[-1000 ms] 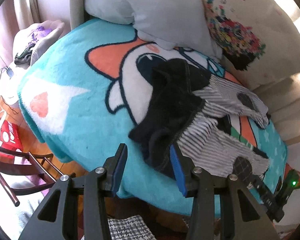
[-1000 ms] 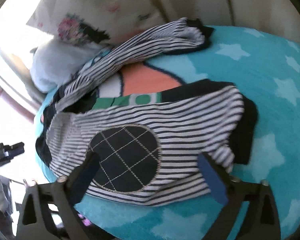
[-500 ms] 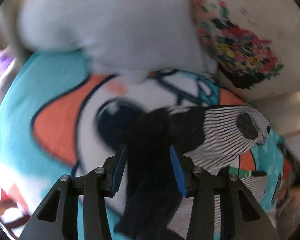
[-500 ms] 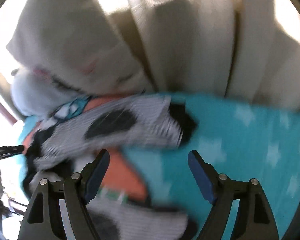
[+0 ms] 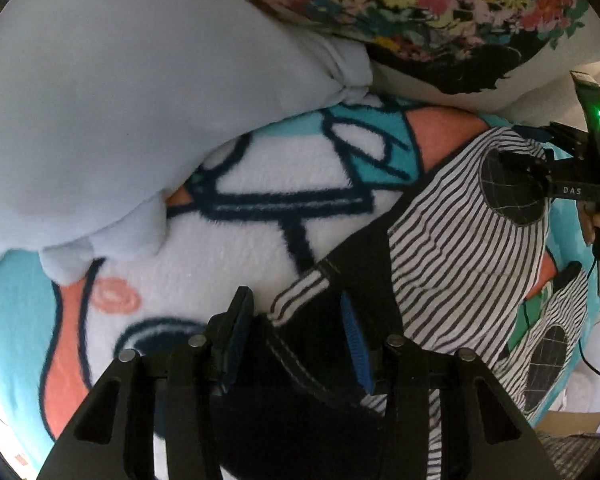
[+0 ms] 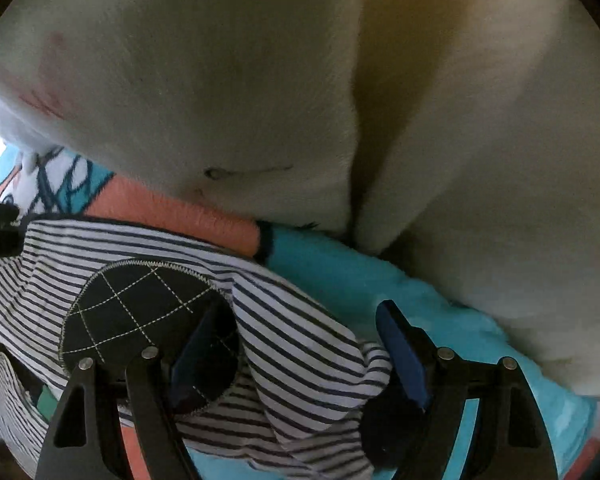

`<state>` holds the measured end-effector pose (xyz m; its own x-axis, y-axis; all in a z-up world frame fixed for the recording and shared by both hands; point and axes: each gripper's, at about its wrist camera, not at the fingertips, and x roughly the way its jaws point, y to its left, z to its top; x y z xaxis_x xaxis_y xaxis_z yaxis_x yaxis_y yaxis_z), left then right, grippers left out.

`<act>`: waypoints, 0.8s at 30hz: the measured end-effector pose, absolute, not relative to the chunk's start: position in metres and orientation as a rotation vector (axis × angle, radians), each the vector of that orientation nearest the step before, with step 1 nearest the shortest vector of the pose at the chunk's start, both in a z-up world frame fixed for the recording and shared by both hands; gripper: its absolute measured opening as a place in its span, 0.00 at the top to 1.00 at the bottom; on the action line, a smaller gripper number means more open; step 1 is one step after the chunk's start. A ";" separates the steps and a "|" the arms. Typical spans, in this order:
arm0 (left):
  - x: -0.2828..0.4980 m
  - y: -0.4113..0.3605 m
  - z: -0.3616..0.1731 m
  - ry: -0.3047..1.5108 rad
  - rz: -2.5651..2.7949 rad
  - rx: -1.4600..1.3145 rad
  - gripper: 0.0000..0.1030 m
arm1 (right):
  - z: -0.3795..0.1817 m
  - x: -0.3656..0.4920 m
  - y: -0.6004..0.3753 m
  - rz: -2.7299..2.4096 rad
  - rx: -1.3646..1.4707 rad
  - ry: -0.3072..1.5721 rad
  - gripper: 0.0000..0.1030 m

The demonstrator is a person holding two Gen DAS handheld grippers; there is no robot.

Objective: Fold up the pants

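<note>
Both grippers straddle striped pants (image 6: 300, 344) — right gripper (image 6: 300, 344) closing; blanket (image 5: 284, 168) beneath.

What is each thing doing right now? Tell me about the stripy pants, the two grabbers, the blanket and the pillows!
Striped pants: unfolded, spread on the blanket, legs apart.
Left gripper: open, dark waist end of the pants between its fingers.
Right gripper: jaws closing, striped leg cuff between them, not yet pinched.
Cartoon blanket: spread flat under the pants.
Pale blue pillow: lying on the blanket's edge.
Floral pillow: propped behind.
</note>
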<state>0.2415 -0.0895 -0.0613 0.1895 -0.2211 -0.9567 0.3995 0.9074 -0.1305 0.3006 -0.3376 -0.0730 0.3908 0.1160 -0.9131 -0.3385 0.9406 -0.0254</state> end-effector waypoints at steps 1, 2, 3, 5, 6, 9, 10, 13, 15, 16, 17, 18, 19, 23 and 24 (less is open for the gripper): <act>0.243 -0.090 -0.061 1.313 -0.438 0.173 0.64 | -0.071 0.301 -0.339 0.305 -0.204 1.137 0.29; 0.244 -0.091 -0.060 1.311 -0.441 0.177 0.83 | -0.069 0.302 -0.340 0.322 -0.179 1.143 0.45; 0.244 -0.090 -0.059 1.318 -0.453 0.170 0.93 | -0.066 0.302 -0.342 0.338 -0.149 1.149 0.66; 0.244 -0.090 -0.057 1.318 -0.455 0.162 0.96 | -0.063 0.302 -0.345 0.359 -0.096 1.167 0.88; 0.244 -0.089 -0.054 1.313 -0.452 0.157 0.96 | -0.060 0.301 -0.346 0.362 -0.080 1.167 0.91; 0.241 -0.084 -0.040 1.282 -0.436 0.105 0.96 | -0.047 0.291 -0.349 0.358 -0.050 1.142 0.92; 0.241 -0.083 -0.033 1.269 -0.432 0.089 0.96 | -0.041 0.287 -0.352 0.356 -0.040 1.128 0.92; 0.230 -0.075 -0.010 1.219 -0.418 0.045 0.96 | -0.018 0.266 -0.361 0.358 -0.012 1.083 0.93; 0.219 -0.071 0.003 1.190 -0.415 0.017 0.96 | -0.001 0.247 -0.366 0.360 0.010 1.050 0.93; 0.212 -0.069 0.009 1.175 -0.412 0.000 0.96 | 0.006 0.236 -0.367 0.360 0.015 1.034 0.93; 0.203 -0.065 0.016 1.161 -0.412 -0.020 0.96 | 0.011 0.223 -0.368 0.361 0.019 1.023 0.93; 0.194 -0.063 0.019 1.151 -0.410 -0.031 0.96 | 0.019 0.213 -0.375 0.365 0.024 1.013 0.93; 0.182 -0.060 0.022 1.140 -0.406 -0.043 0.96 | 0.025 0.199 -0.372 0.369 0.028 1.002 0.93; 0.141 -0.049 0.028 1.113 -0.387 -0.103 0.96 | 0.029 0.142 -0.372 0.389 0.028 0.999 0.93; 0.127 -0.047 0.028 1.106 -0.380 -0.118 0.96 | 0.027 0.129 -0.369 0.394 0.026 1.004 0.93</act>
